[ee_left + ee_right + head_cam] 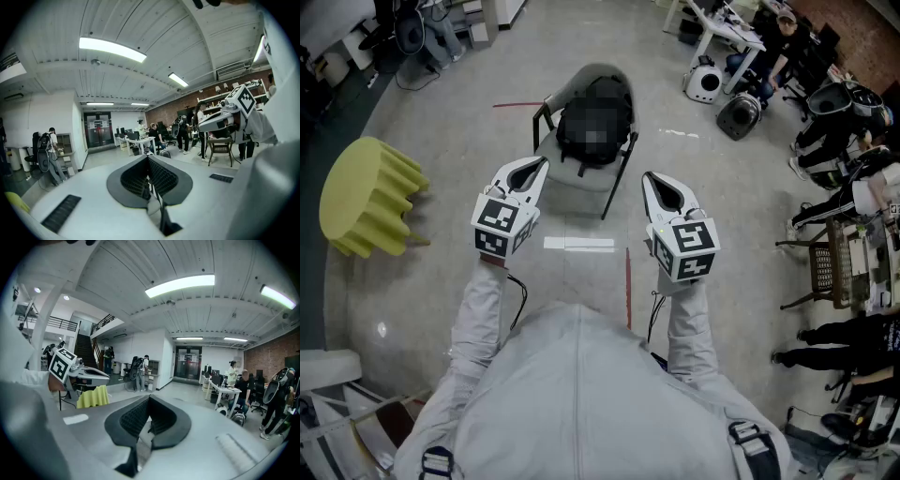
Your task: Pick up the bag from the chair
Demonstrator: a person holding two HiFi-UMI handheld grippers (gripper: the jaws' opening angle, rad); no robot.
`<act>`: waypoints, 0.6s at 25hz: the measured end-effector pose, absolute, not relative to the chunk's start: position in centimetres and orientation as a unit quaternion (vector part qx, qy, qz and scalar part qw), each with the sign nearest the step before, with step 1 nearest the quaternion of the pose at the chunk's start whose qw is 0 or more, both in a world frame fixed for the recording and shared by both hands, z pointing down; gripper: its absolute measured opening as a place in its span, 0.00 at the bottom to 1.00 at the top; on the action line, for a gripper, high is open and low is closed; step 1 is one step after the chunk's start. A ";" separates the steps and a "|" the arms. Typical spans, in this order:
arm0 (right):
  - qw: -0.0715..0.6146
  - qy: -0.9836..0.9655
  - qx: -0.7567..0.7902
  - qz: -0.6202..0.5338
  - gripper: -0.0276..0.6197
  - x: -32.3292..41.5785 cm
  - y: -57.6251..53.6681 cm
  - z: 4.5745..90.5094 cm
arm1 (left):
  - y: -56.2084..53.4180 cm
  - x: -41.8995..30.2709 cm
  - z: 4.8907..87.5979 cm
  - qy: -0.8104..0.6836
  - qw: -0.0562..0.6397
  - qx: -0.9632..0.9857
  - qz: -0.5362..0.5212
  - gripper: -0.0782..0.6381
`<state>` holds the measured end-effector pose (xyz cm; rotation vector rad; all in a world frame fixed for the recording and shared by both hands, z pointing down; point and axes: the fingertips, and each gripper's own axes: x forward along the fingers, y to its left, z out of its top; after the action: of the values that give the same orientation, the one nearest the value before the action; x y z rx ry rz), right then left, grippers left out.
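A black bag (572, 120) sits on the seat of a grey chair (577, 184) with black legs, out on the floor ahead of me; a mosaic patch covers the bag's middle. My left gripper (536, 165) and right gripper (648, 179) are held up side by side, short of the chair, and tilted upward. Both are shut with nothing between the jaws. The left gripper view shows its closed pads (140, 176) against the ceiling and office, with the right gripper (224, 120) off to the side. In the right gripper view the left gripper (82, 374) shows beside the shut pads (140, 420). Neither gripper view shows the bag.
A yellow ribbed stool (367, 197) stands left of the chair. White tape (578, 244) and a red line (628, 286) mark the floor in front of me. People sit at the right by a wooden chair (827, 264). Round machines (705, 82) lie near a far desk.
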<state>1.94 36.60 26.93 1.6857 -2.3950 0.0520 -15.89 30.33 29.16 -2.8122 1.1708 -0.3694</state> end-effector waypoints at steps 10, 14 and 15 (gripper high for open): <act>0.105 -0.814 0.571 0.020 0.06 3.1 36.7 27.5 | 30.8 -15.0 29.6 0.390 0.031 -0.913 -0.118 0.12; 0.086 -0.815 0.572 0.026 0.06 4.2 36.4 27.2 | 30.8 -14.2 29.6 0.392 0.031 -0.911 -0.119 0.12; 0.084 -0.815 0.573 0.028 0.06 4.5 36.4 27.3 | 30.8 -14.1 29.7 0.394 0.031 -0.911 -0.120 0.12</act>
<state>4.51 36.38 27.27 1.7090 -2.4328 0.0830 -14.09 30.81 29.69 -2.8058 1.2137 -0.3699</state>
